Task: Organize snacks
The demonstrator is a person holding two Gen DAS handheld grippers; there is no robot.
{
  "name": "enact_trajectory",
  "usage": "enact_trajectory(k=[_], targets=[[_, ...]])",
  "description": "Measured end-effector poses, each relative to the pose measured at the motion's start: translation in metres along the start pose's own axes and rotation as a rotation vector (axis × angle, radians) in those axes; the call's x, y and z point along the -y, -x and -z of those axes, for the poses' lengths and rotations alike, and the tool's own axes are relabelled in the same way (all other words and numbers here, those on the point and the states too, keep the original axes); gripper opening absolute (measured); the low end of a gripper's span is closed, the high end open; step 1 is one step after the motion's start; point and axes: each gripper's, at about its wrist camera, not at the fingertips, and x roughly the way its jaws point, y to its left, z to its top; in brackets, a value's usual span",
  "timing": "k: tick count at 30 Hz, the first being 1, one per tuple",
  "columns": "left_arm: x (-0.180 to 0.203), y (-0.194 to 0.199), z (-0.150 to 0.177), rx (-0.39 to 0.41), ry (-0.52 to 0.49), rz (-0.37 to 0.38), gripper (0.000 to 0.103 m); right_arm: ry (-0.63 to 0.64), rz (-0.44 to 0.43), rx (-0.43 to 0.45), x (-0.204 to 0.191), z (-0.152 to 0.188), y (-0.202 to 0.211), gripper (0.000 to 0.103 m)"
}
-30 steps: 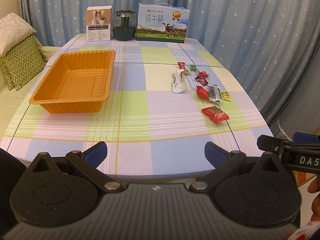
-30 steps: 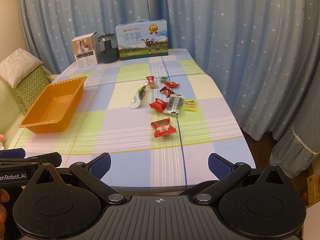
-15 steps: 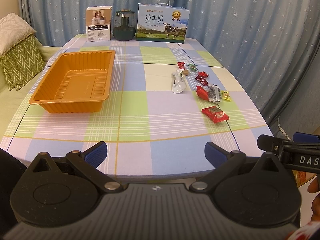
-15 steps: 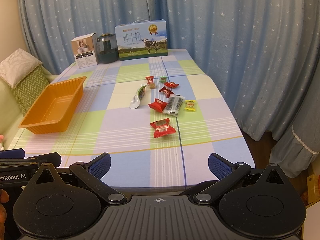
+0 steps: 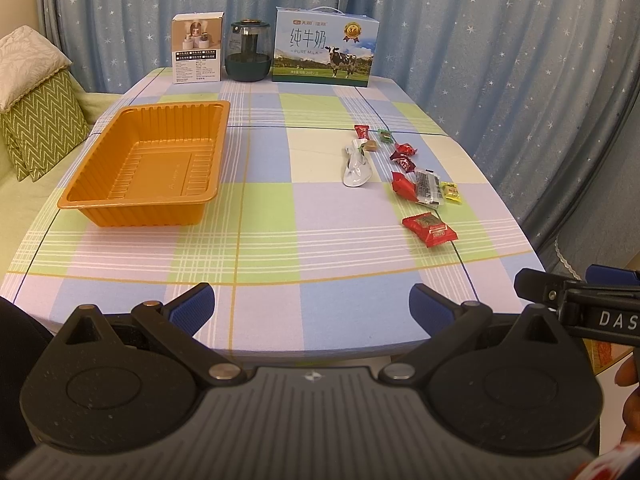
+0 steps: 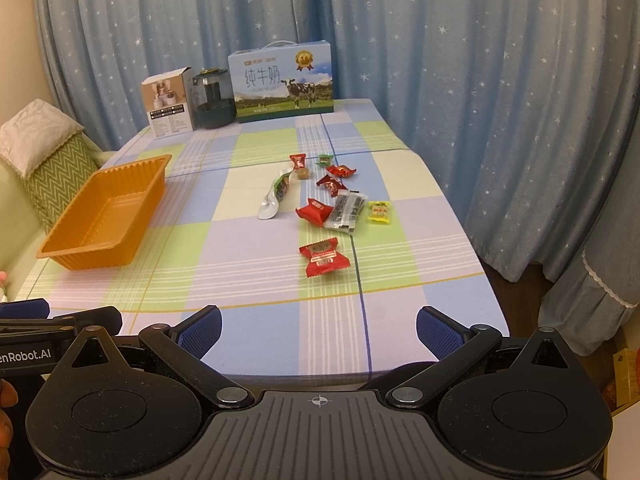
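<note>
Both hand-held grippers (image 5: 311,304) (image 6: 318,326) spread wide, empty; ribbed orange plastic tray (image 5: 148,168) left of crinkled foil-wrapped snacks (image 5: 416,184).

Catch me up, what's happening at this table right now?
A person holds both grippers at the near edge of the table. The left gripper and right gripper are open and empty. The wrapped snacks lie scattered on the cloth; the orange tray is empty. Nothing has been sorted yet.
</note>
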Motion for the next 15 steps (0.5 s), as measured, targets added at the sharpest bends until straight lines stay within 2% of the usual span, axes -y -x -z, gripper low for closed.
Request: enact_trajectory(k=[15], targets=[[-0.0002,0.0000,0.0002,0.000,-0.001,0.001,0.103,-0.001,0.001,0.001,0.0014,-0.0001,0.0002,0.103]])
